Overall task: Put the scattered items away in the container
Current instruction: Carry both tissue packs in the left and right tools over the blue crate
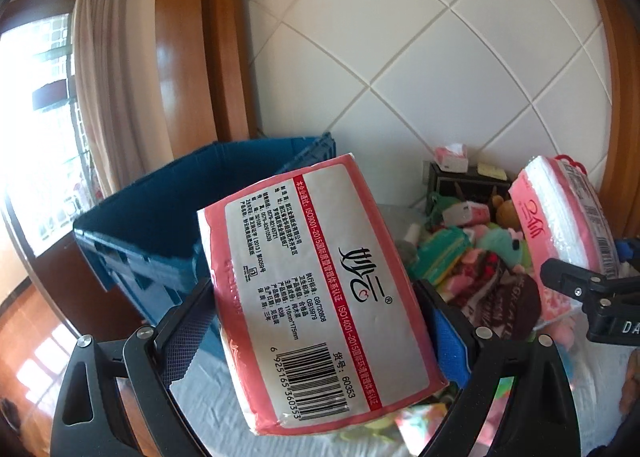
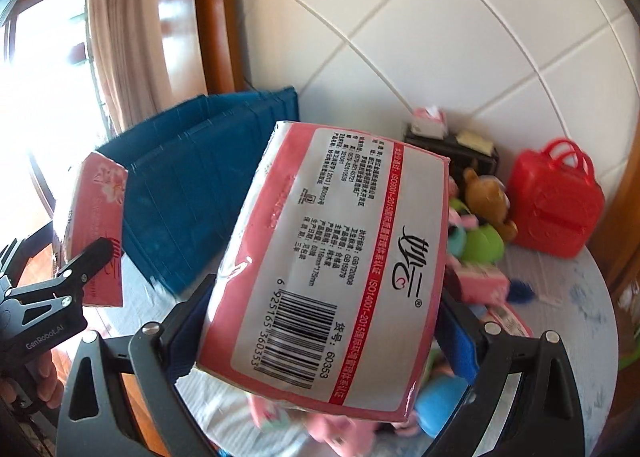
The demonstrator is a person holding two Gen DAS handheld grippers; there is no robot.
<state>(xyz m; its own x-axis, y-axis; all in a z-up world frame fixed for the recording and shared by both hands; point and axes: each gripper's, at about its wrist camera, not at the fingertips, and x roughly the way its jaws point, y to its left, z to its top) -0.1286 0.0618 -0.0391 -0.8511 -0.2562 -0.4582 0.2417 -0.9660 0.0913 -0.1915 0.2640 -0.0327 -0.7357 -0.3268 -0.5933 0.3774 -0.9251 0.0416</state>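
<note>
My left gripper (image 1: 320, 329) is shut on a pink tissue pack (image 1: 312, 277), label and barcode facing the camera, held above the white-clothed table. Behind it at the left stands the blue crate (image 1: 160, 217), open at the top. My right gripper (image 2: 326, 333) is shut on a second, identical pink tissue pack (image 2: 332, 257), also raised in front of the blue crate (image 2: 200, 177). Each view shows the other gripper: the right gripper (image 1: 572, 277) with its pack (image 1: 560, 217) at the right edge, the left gripper (image 2: 88, 257) with its pack (image 2: 96, 233) at the left edge.
A heap of plush toys (image 1: 472, 253) and small packets lies on the table to the right, with a brown bear (image 2: 486, 197) and a red plastic case (image 2: 556, 197). A black organiser (image 2: 452, 149) carrying a small tissue box (image 2: 430, 121) stands against the tiled wall. A hand (image 2: 44, 381) holds the left gripper.
</note>
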